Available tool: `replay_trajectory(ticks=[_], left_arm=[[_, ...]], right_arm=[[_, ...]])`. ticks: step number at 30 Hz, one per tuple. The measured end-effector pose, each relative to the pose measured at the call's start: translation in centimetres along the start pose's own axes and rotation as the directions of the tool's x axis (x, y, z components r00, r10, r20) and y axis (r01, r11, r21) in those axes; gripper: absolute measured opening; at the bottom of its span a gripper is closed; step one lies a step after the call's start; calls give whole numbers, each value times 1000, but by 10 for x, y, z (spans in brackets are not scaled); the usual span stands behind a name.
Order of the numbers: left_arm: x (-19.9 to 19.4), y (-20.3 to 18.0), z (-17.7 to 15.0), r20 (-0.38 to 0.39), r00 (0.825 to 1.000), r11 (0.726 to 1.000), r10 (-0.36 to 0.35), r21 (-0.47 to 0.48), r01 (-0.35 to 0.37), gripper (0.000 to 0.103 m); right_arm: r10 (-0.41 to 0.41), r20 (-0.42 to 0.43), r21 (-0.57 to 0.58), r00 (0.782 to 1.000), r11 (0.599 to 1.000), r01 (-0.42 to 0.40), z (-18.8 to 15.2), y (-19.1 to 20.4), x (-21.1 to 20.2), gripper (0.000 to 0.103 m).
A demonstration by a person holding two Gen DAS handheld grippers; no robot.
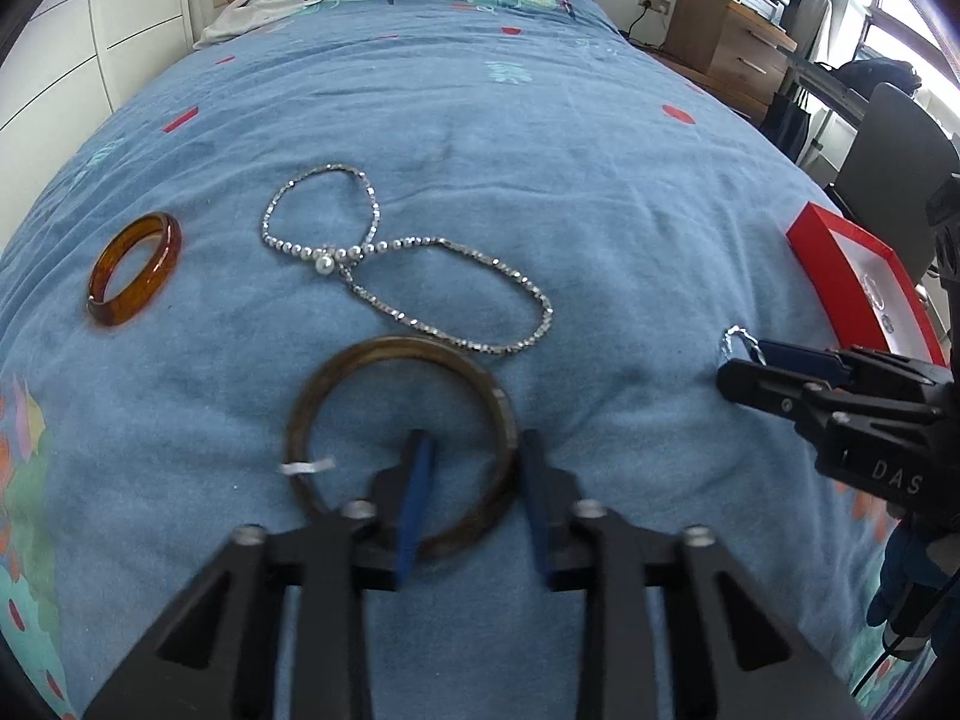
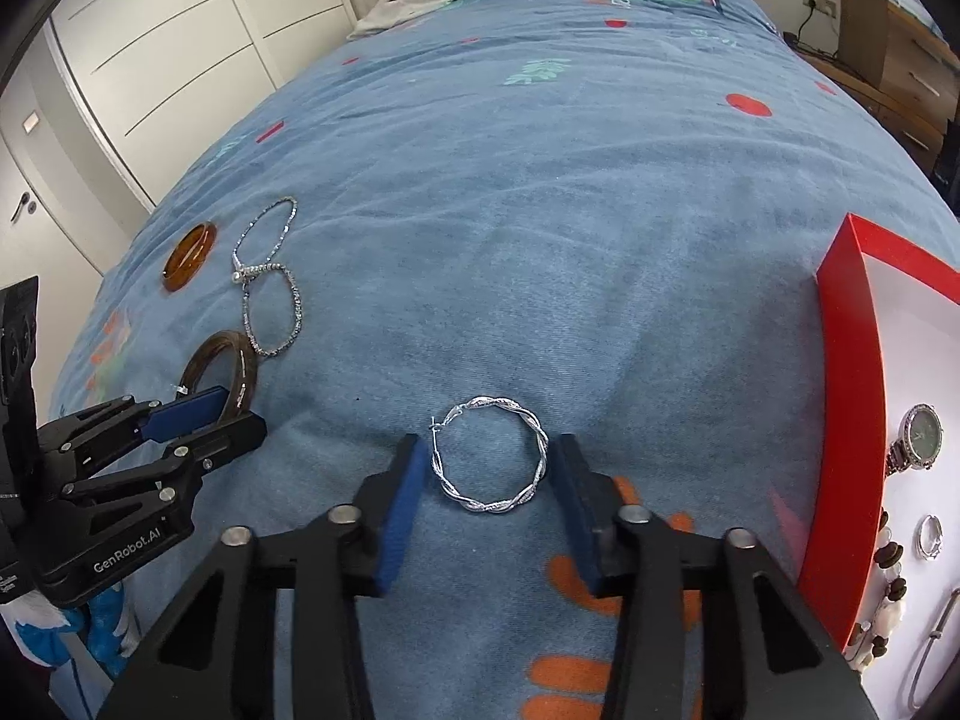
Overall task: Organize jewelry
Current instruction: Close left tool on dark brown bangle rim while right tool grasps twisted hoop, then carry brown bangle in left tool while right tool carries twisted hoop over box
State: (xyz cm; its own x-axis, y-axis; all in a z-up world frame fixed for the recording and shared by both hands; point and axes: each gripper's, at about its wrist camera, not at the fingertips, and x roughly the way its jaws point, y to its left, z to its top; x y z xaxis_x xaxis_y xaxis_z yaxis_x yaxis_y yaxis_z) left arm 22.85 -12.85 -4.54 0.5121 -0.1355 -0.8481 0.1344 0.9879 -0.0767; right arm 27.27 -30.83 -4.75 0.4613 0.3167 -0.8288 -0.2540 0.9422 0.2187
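On the blue bedspread, my left gripper (image 1: 474, 450) is open, its fingers straddling the right rim of a dark brown bangle (image 1: 336, 378), which also shows in the right wrist view (image 2: 240, 360). My right gripper (image 2: 489, 450) is open with a silver twisted hoop earring (image 2: 489, 456) lying between its fingers; the hoop also shows in the left wrist view (image 1: 741, 342). An amber bangle (image 1: 135, 267) and a silver bead necklace with a pearl (image 1: 384, 264) lie beyond the brown bangle. A red box (image 2: 846, 372) at the right holds a watch (image 2: 918, 438) and other pieces.
White clothing (image 1: 282, 0) lies near the wooden headboard. A wooden dresser (image 1: 726, 42) and a dark chair (image 1: 894, 144) stand right of the bed. White wardrobe doors (image 2: 150, 48) are on the left.
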Motion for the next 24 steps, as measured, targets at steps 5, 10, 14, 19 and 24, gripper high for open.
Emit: replay_trajectory(ticks=[5,10,14,19,24], left_arm=[[-8,-5,-5,-2,1000,1000,6,12,-6,9],[-26,-5,-12,13,1000,1000,8,7,-8,9],[-45,-9,-15,36,999,1000,7,17,-8,8],[-68,-14,-19,63,998,1000,3,24,-4,8],[-95,-22,-23,92,996,999,-14,35,11,8]], right_arm=[[0,7,-8,1000,1000,0,-4,4,-7,39],[18,22,-11,1000,1000,-17,-15,13,-22,39],[30,35,-16,999,999,-30,-27,22,-41,39],[35,65,-16,997,999,-34,-39,31,-68,39],[22,102,-14,995,1000,-21,-50,31,-100,39]])
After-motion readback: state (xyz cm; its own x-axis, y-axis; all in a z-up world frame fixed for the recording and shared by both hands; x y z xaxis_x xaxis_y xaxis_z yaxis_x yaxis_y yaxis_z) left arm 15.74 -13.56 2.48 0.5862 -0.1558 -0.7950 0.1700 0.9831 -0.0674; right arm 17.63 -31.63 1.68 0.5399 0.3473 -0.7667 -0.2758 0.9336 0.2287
